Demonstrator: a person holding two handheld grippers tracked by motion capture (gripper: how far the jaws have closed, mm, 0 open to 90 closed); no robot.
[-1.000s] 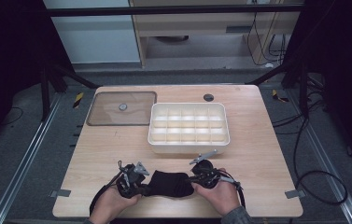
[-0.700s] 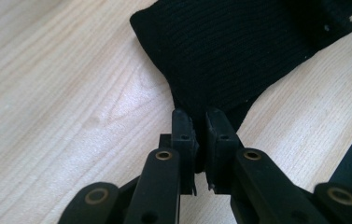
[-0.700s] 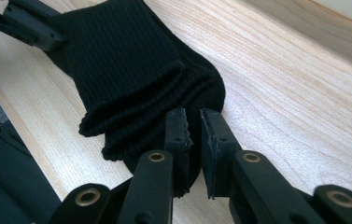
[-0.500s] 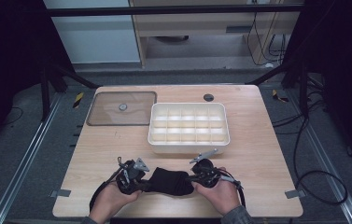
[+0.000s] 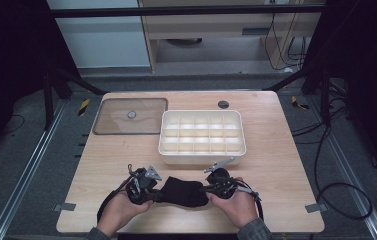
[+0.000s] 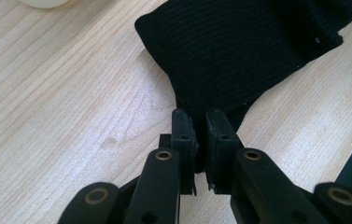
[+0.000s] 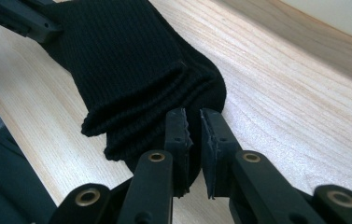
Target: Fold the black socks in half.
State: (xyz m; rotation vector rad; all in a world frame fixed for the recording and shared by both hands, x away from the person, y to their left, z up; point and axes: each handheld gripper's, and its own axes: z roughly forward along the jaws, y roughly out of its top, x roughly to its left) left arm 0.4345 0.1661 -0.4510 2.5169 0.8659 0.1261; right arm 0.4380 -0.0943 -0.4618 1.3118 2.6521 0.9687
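Wooden table [image 5: 286, 165] carries the whole setup. Black knitted sock [image 5: 185, 191], folded into layers, lies flat on the near part of the table, stretched between the two grippers. Left gripper [image 5: 152, 194] sits at the sock's left end; in the left gripper view its jaws are pressed together on a narrow tip of the sock [image 6: 239, 51], fabric pinched between the pads, the rest of the knit spreading away over the wood. Right gripper [image 5: 207, 189] sits at the sock's right end; in the right gripper view its jaws clamp the edge of the folded ribbed layers [image 7: 131, 65], a thin slit left between the pads where the fabric sits. Beyond the sock, just past the grippers, stands a white compartment tray [image 5: 203, 156], its grid of cells showing nothing inside from the high view. Left of the tray and touching its corner region lies a clear lid [image 5: 111, 124] with a small round knob, flat on the table. A small dark round fitting [image 5: 223, 104] sits near the far edge. Both hands enter from the near edge: left hand [image 5: 121, 212] and right hand [image 5: 236, 205] each wrapped around a gripper body, low over the table, grippers pointing inward toward each other.
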